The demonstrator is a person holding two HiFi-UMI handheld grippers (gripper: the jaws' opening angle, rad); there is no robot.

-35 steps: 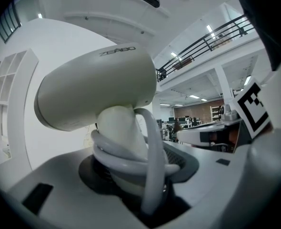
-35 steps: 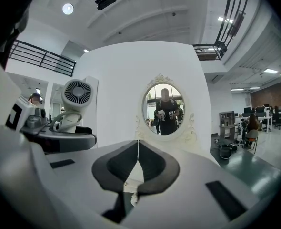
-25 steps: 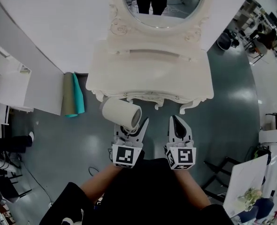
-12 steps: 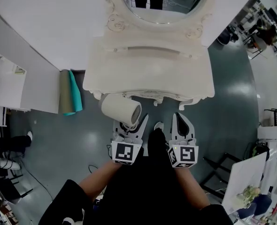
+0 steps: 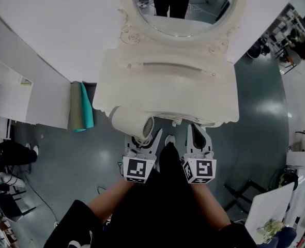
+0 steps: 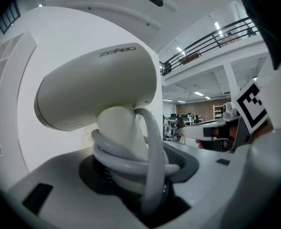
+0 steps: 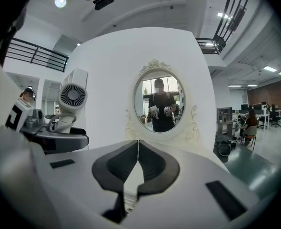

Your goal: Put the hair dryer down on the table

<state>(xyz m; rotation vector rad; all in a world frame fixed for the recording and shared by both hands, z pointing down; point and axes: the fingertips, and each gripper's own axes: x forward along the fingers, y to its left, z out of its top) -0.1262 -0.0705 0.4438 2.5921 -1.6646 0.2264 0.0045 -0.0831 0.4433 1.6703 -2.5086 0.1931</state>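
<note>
The hair dryer (image 5: 133, 124) was gripped by its handle in the clenched left tongs (image 5: 144, 138), its barrel reaching ahead of them over the front edge of the counter (image 5: 168, 89). Just to their right, the right tongs (image 5: 196, 134) were pressed together, empty, facing the mirror (image 5: 186, 6).

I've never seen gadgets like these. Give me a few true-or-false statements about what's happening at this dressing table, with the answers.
1. The left gripper grips the hair dryer by its handle. True.
2. The hair dryer lies on the table. False: it is held by the left gripper, not set down.
3. The right gripper is shut with nothing in it. True.
4. The mirror is square. False: it is oval.
5. A cord is wound round the handle. True.
</note>
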